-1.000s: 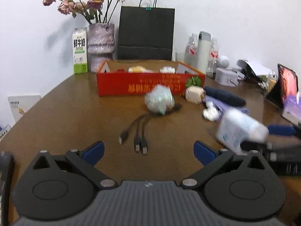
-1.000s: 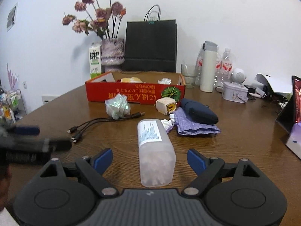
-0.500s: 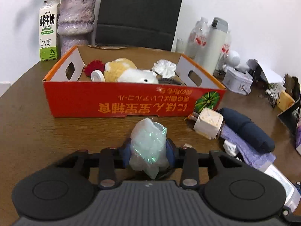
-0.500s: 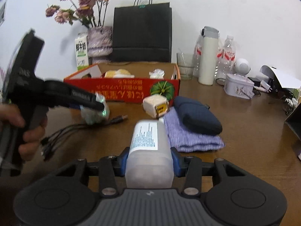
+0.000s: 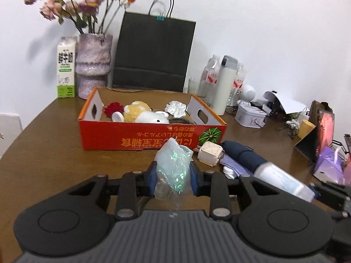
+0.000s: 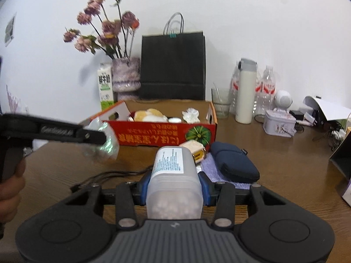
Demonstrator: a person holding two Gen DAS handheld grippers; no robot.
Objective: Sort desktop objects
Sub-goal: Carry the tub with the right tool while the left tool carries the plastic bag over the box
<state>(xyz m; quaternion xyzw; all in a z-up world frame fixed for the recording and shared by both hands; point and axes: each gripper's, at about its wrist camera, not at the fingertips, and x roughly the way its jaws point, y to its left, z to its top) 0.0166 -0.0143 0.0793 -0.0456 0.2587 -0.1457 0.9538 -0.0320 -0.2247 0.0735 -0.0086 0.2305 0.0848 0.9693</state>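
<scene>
Both grippers loaded. Left gripper (image 5: 172, 180) has its fingers clamped on a crinkly iridescent plastic bundle (image 5: 173, 166), carried clear of the table (image 5: 43, 166) just short of the red cardboard box (image 5: 140, 139). Right gripper (image 6: 174, 186) has its fingers clamped on a frosted plastic container (image 6: 174, 175), label up, long axis running forward between the pads, probably so it stays level in transit. Box already holds a plush toy (image 5: 142, 112), a red flower, a small white roll and crumpled paper, so my read is that it's the sort bin and both items are headed there. Left view looks down into the box and shows free floor near the front-left corner; right view sits lower and mostly sees the front wall. Right view shows the left gripper side-on with the bundle lifted, plus the cable (image 6: 109, 175) on the table, which the left view hides. Charger cube (image 6: 195, 149), dark pouch (image 6: 234, 164) and purple cloth look unsorted.
</scene>
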